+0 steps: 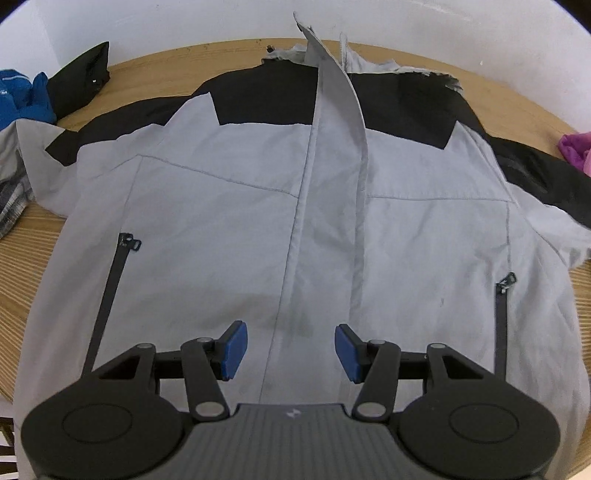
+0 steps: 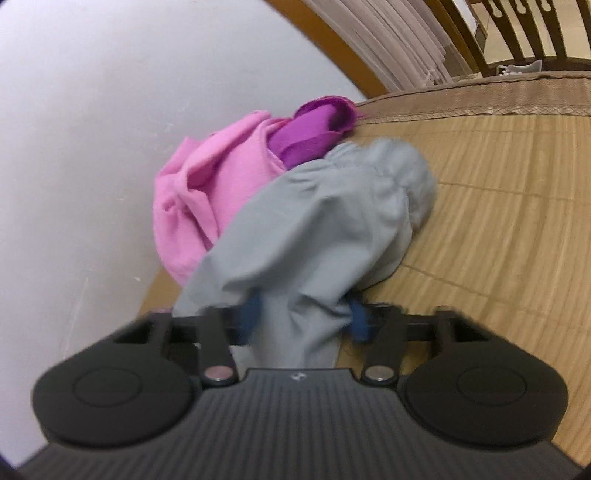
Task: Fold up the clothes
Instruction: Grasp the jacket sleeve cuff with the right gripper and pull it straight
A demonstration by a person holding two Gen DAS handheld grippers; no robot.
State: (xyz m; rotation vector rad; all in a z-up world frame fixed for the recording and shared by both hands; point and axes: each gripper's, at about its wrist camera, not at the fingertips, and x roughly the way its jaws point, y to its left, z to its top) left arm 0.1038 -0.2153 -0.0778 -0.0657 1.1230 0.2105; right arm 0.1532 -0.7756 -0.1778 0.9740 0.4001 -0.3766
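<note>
A bamboo mat covers the surface against a white wall, and the grey-and-black jacket lies spread front-up across it, its placket running from 12 to 6 o'clock, a pocket zipper at 8 and another at 4. The left tongs hover half-open above the hem, blue pads apart and holding nothing. Only the right wrist view shows the right tongs closed on a grey sleeve with its gathered cuff, a pink garment and purple cloth at 11 o'clock, and a wooden chair back at 1.
</note>
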